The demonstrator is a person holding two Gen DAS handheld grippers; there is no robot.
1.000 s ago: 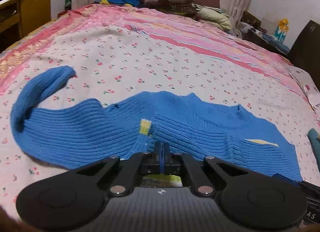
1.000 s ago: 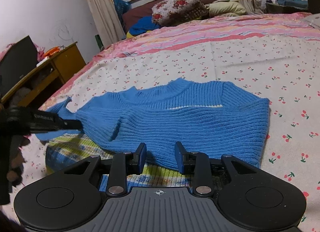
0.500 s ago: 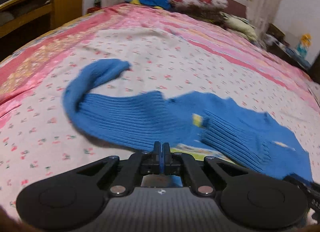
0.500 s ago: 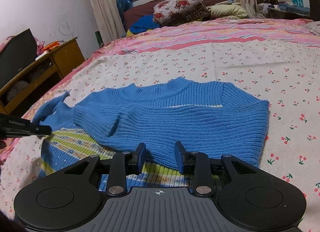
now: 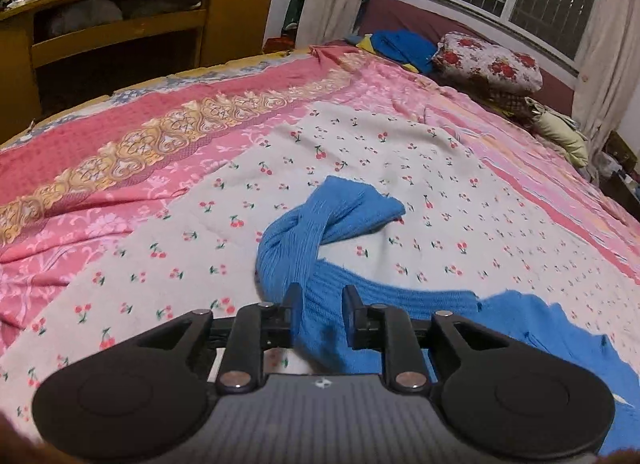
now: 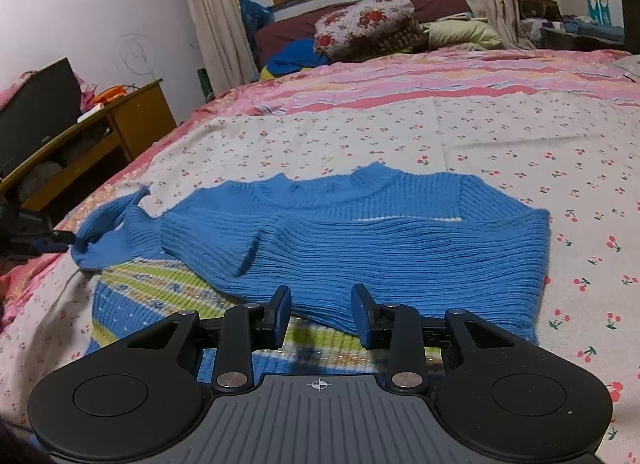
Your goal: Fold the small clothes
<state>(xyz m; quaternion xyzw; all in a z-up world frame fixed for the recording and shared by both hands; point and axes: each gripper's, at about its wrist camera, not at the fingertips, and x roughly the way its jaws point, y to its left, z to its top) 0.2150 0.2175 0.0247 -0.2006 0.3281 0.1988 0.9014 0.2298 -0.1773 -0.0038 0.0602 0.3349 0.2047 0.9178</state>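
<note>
Blue ribbed sweater (image 6: 360, 240), lying flat on the cherry-print bedsheet (image 6: 500, 136), its body already doubled over so that the striped green-and-yellow hem panel (image 6: 160, 284) shows beneath the fold. Compared with the views of a second ago, the left gripper (image 5: 320, 316) has travelled from the middle of the garment out to its left side, and its jaws, then pinched together, have just been opening. They now stand parted astride the base of the left sleeve (image 5: 320, 224), knit lying between them, but the pads do not visibly press on it. The sleeve itself remains stretched outward, twisted, with its cuff curled back on the sheet. The right gripper (image 6: 320, 316) has kept its place at the near edge of the folded body, jaws parted and empty above the hem. Judged from this layout, the body fold is finished and the outstanding step is to close on the sleeve and lay it across the body.
</note>
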